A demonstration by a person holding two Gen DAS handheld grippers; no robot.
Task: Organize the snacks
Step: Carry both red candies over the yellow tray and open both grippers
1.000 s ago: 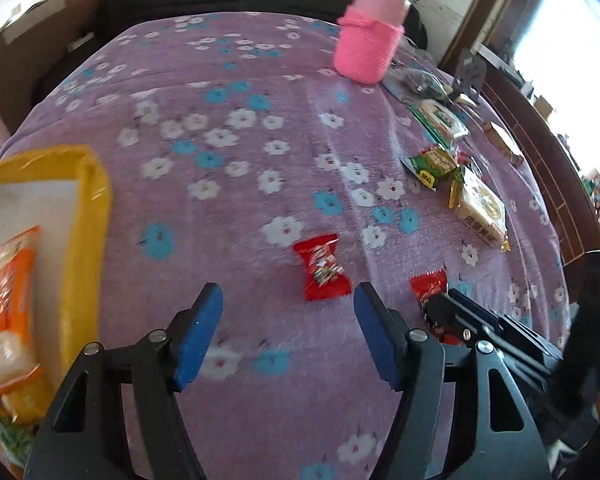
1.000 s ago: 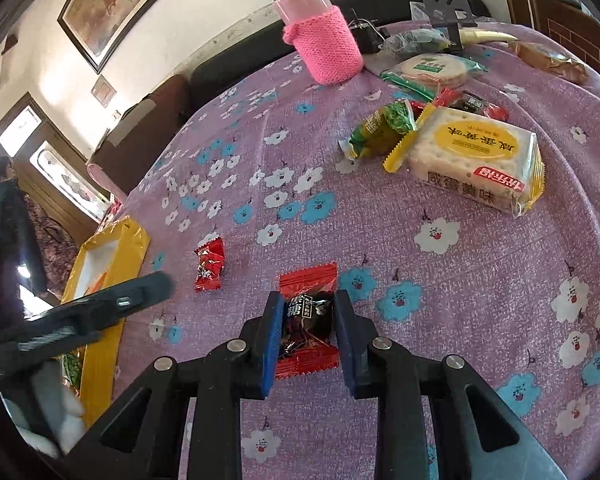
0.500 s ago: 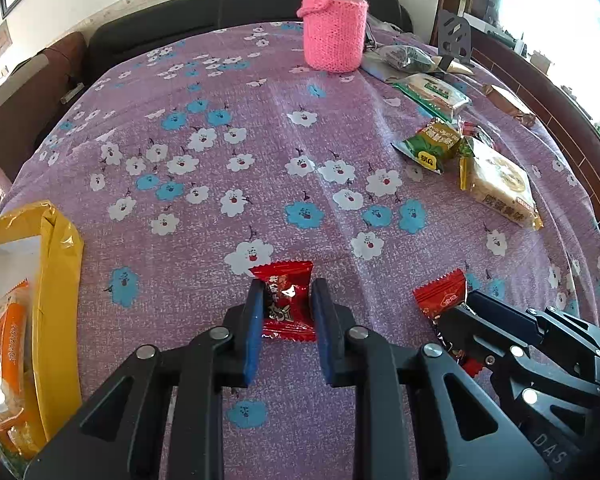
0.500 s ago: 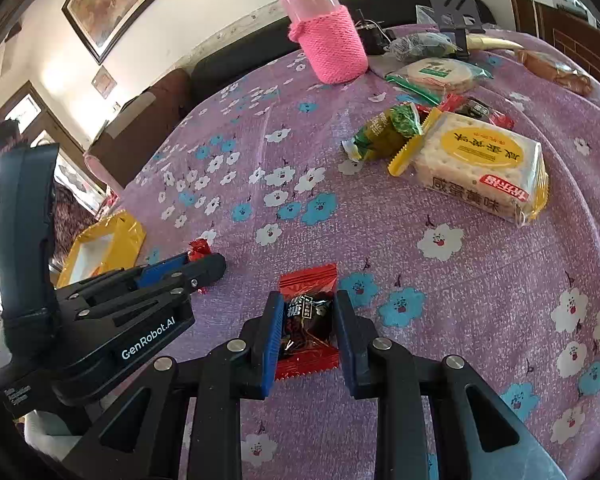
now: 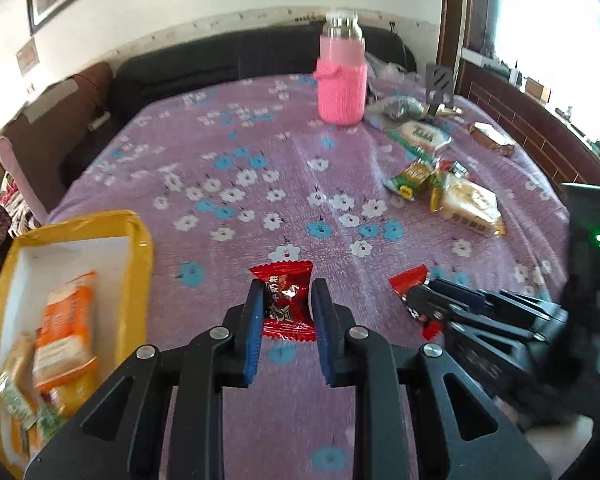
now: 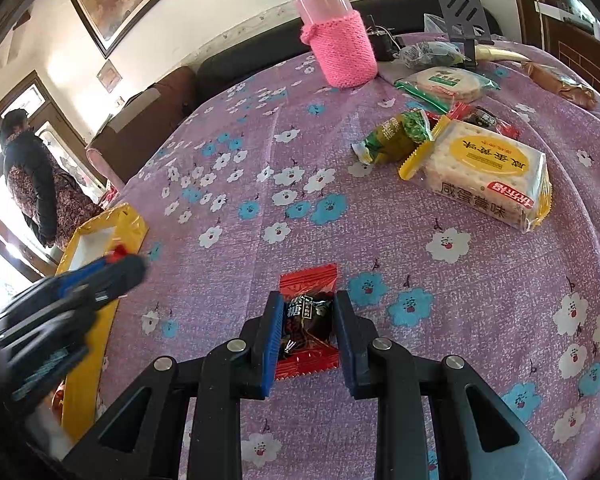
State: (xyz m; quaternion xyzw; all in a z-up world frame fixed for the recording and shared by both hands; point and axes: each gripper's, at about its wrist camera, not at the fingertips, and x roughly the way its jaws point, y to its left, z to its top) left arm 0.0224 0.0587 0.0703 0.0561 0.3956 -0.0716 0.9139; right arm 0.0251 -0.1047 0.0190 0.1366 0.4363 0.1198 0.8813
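both tongs are clenched on red candies: left tongs on one candy, right tongs on another. each should travel level to the yellow tray at the counter's left edge, releasing only above its floor.

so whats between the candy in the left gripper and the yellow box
Only bare flowered tablecloth lies between the red candy in the left hand-held gripper and the yellow box, per the left wrist view.
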